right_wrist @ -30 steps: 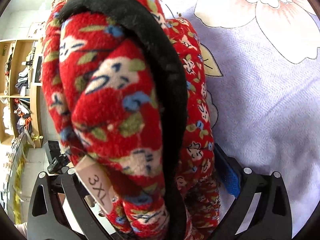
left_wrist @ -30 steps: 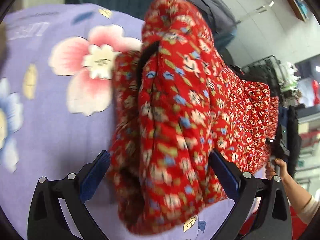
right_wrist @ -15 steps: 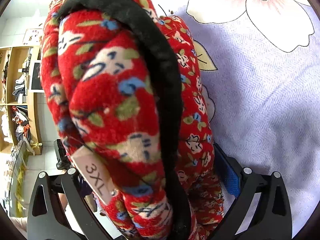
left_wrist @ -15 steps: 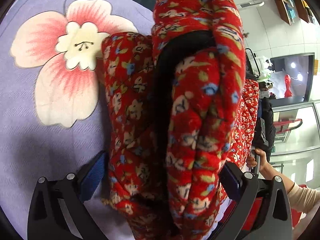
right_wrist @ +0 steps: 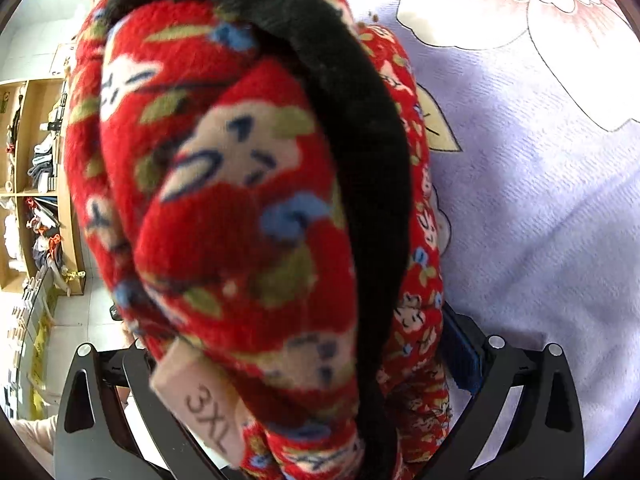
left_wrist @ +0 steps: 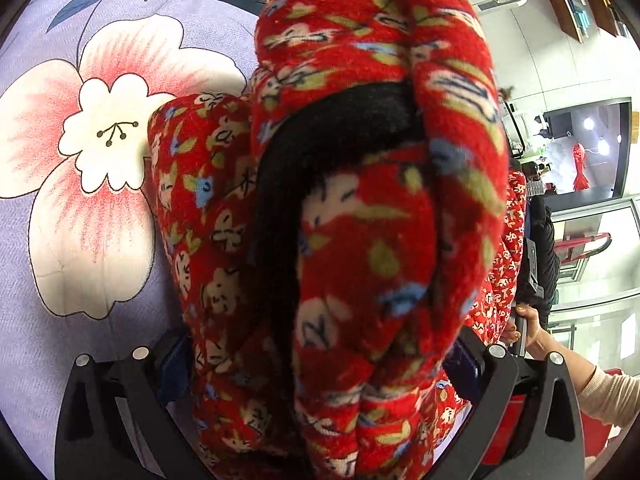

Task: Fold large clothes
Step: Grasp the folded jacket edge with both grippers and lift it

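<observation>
The red floral garment fills most of both wrist views, a thick fleecy piece printed with cream blossoms, blue flowers and green leaves, edged by a black plush trim. It is bunched into fat rolls and held up off a lilac bedsheet that carries large pink-and-white flowers. In the left wrist view the left gripper has its blue-padded fingers pressed against either side of the bundle, clamped on the cloth, with more of the garment trailing away to the right. Beyond it, at the right edge, a person's hand in a cream sleeve grasps a dark handle, probably that of the other tool, though the fabric hides most of it.

In the right wrist view the right gripper likewise squeezes the garment between its fingers; only the right-hand blue pad shows, the other being buried under fleece. A pale size tag reading 3XL hangs from the fold at lower left. The black trim curves over the top of the roll and down its right side. Wooden shelves stuffed with clothing stand in the background on the left, and the lilac sheet spreads out on the right.
</observation>
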The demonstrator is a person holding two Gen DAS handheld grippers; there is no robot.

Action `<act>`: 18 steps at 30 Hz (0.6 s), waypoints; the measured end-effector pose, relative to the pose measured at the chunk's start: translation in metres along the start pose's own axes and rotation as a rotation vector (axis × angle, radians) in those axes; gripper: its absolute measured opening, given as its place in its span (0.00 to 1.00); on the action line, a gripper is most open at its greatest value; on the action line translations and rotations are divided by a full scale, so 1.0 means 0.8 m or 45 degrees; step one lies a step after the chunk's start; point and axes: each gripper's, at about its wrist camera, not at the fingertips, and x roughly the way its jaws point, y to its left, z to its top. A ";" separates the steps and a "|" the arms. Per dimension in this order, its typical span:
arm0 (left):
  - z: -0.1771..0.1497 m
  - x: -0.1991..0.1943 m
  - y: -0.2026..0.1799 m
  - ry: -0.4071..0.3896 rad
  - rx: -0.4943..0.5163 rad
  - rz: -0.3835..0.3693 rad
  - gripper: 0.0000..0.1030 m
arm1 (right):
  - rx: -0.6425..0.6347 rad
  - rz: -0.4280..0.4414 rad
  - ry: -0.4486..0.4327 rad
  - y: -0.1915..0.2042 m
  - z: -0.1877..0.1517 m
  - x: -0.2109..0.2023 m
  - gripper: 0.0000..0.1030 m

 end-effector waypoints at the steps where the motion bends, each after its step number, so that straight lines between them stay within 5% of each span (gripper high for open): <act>1: 0.001 0.001 -0.002 0.004 -0.004 0.011 0.96 | -0.001 -0.003 -0.007 0.001 0.000 0.000 0.95; 4: 0.009 0.015 -0.023 0.004 -0.001 0.060 0.95 | -0.008 -0.024 -0.039 0.007 -0.002 -0.002 0.90; 6: 0.010 0.017 -0.035 -0.011 0.005 0.094 0.94 | 0.000 -0.007 -0.045 0.006 -0.004 -0.007 0.78; 12: 0.005 0.008 -0.081 -0.047 0.058 0.218 0.68 | -0.022 -0.035 -0.060 0.018 -0.011 -0.028 0.54; 18: 0.004 0.001 -0.139 -0.089 0.160 0.315 0.48 | -0.115 -0.090 -0.056 0.064 -0.021 -0.060 0.44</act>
